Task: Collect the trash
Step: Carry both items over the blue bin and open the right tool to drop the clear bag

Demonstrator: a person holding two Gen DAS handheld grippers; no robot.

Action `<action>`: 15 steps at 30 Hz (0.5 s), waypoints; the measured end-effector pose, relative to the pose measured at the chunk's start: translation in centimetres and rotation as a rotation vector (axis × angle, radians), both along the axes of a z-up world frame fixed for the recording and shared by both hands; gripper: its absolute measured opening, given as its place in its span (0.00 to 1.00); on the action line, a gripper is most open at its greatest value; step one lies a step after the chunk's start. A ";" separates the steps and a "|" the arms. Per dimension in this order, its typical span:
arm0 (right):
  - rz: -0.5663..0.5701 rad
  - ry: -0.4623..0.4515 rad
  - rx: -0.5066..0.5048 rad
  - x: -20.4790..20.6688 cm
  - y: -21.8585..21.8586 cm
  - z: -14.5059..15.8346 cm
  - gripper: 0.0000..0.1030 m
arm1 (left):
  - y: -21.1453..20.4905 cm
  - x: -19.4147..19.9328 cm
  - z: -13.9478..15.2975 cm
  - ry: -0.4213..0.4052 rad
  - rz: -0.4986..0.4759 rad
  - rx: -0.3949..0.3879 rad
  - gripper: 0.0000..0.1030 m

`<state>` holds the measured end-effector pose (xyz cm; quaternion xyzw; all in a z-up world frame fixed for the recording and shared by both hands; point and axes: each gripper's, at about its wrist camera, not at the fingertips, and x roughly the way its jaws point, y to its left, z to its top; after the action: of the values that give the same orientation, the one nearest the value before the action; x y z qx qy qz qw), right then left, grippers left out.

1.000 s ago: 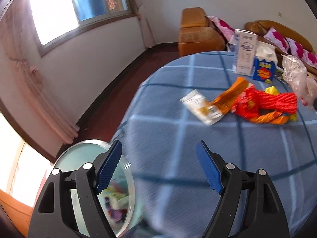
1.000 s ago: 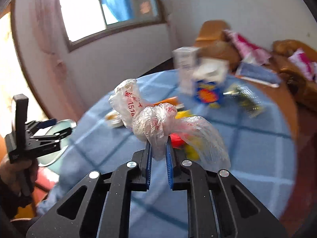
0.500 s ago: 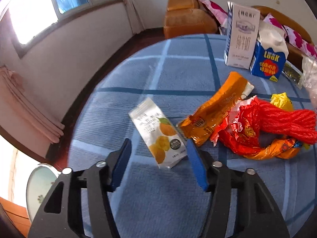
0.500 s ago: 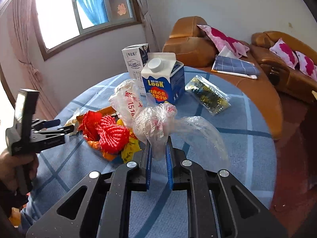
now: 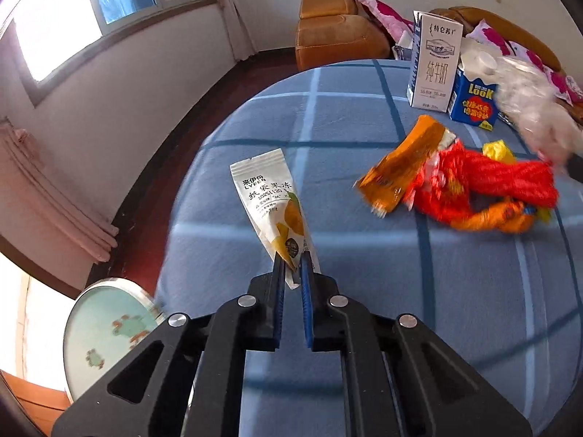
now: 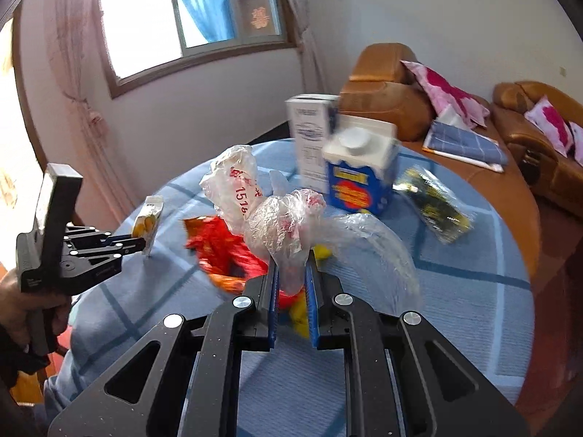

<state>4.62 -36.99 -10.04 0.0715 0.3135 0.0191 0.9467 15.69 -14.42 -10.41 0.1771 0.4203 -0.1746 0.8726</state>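
L tongs (image 5: 292, 273) closing on jelly pouch (image 5: 269, 204); R tongs (image 6: 292, 273) clamp plastic bag (image 6: 280, 229)

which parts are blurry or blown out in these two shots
Left wrist view: red wrapper pile and clear plastic bag smeared; window overexposed. Right wrist view: milk cartons and the pile motion-blurred, window glare at left. Fisheye bends both.
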 end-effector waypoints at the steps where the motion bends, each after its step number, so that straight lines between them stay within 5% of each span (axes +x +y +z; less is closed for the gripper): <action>1: 0.019 -0.001 -0.009 0.3 0.8 0.0 0.13 | 1.0 -0.6 0.3 -0.006 0.006 -0.001 0.08; 15: 0.241 0.019 -0.064 5.4 10.0 -1.3 0.13 | 9.1 -3.6 2.1 -0.071 0.106 0.008 0.08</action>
<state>10.05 -27.00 -11.37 0.0031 0.3292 0.1220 0.9363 12.07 -5.31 -8.29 0.1640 0.3985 -0.1203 0.8943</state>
